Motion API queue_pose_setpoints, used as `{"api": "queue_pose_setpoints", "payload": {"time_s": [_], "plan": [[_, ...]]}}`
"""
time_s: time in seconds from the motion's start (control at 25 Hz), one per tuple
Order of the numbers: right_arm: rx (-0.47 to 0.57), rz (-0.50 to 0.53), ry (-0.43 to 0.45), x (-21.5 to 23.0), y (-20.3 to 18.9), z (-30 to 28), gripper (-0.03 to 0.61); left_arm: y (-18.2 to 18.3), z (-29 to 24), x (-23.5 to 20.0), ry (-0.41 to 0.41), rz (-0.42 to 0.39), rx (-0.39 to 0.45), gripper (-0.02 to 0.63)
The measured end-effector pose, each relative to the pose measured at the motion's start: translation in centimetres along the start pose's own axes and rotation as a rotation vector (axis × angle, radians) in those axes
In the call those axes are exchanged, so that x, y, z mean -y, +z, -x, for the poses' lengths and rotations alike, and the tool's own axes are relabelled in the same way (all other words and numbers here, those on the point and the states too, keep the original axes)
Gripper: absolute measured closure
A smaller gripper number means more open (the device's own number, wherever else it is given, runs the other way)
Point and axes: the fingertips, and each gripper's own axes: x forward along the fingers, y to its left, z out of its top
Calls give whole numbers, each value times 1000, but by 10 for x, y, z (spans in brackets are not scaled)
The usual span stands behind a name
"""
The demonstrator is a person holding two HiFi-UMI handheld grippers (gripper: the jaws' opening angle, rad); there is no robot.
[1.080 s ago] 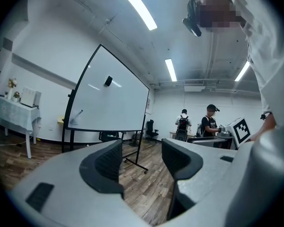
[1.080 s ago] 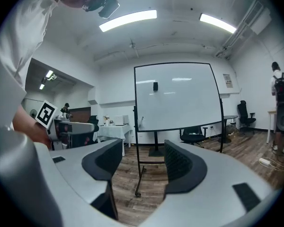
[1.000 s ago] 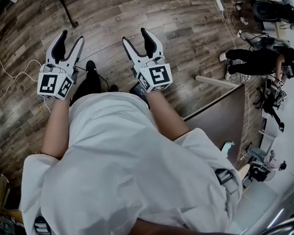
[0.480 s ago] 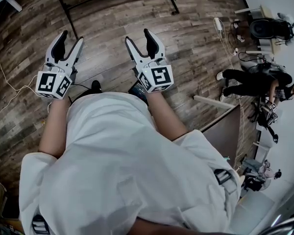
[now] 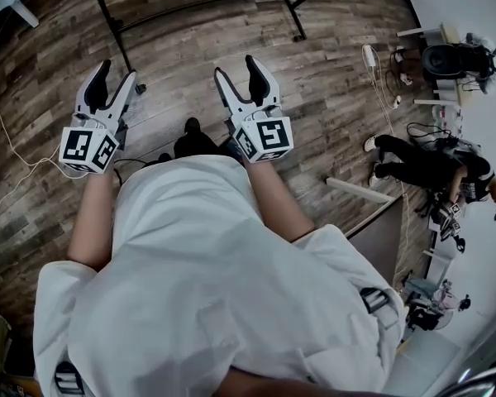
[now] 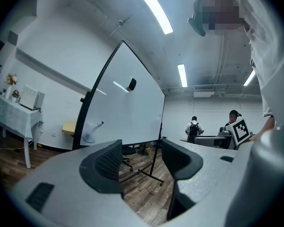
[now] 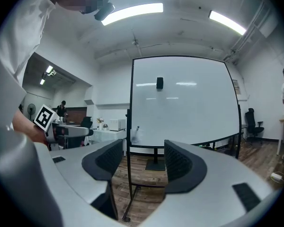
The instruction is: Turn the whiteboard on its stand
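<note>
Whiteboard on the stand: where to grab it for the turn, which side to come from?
Likely the lower edge rail of the whiteboard, from the front, jaws rolled to straddle it above and below. The black upright runs to the floor, so it looks like stand, not board.

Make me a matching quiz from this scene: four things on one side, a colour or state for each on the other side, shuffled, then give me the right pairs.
Things:
1. whiteboard
2. left gripper
3. floor
4. ceiling light

Colour or state:
A. brown wood planks
B. switched on
C. open and empty
D. white

Pairs: 1-D, 2-C, 3-A, 4-B
</note>
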Motion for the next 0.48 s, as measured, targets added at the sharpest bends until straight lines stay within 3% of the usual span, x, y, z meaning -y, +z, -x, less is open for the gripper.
{"api": "queue_pose_setpoints", "payload": {"time_s": [0.28, 0.48], "plan": [[0, -11, 76, 35, -5, -71, 311, -2, -51, -37, 68, 6, -7, 371], [15, -20, 162, 62, 8, -140, 313, 16, -91, -71, 143, -5, -12, 371]]}}
